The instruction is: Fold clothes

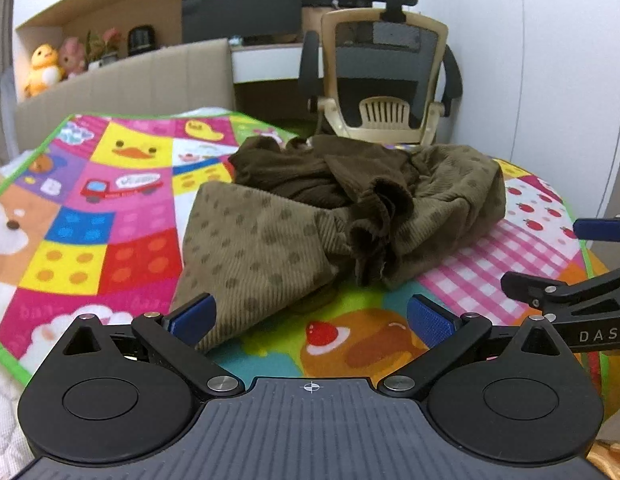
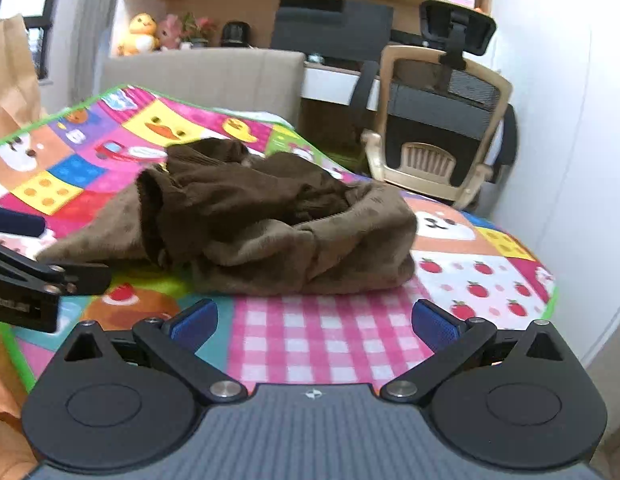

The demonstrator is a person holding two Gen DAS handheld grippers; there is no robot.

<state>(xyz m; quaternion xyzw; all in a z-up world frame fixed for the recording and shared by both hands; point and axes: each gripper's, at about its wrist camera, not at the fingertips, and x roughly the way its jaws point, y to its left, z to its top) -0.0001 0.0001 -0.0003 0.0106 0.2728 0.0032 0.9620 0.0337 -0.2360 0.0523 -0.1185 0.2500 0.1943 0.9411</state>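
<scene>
A crumpled olive-brown corduroy garment with darker dots (image 1: 334, 216) (image 2: 277, 232) lies bunched on a colourful cartoon play mat (image 1: 109, 216) (image 2: 330, 340). One flat flap of it reaches toward the left gripper. My left gripper (image 1: 310, 320) is open just short of that flap, its left blue pad (image 1: 193, 318) near the cloth's edge, nothing between the pads. My right gripper (image 2: 314, 320) is open over the pink checked patch, a little in front of the pile, empty. Each gripper shows at the side of the other's view: the right one (image 1: 570, 280), the left one (image 2: 33, 276).
A beige and black office chair (image 1: 380, 76) (image 2: 442, 124) stands beyond the mat's far edge. A padded beige headboard (image 1: 129, 84), a desk with a monitor (image 2: 330, 28) and soft toys (image 1: 49, 64) lie behind. A brown paper bag (image 2: 9, 76) stands at left. A white wall (image 2: 570, 120) borders the right.
</scene>
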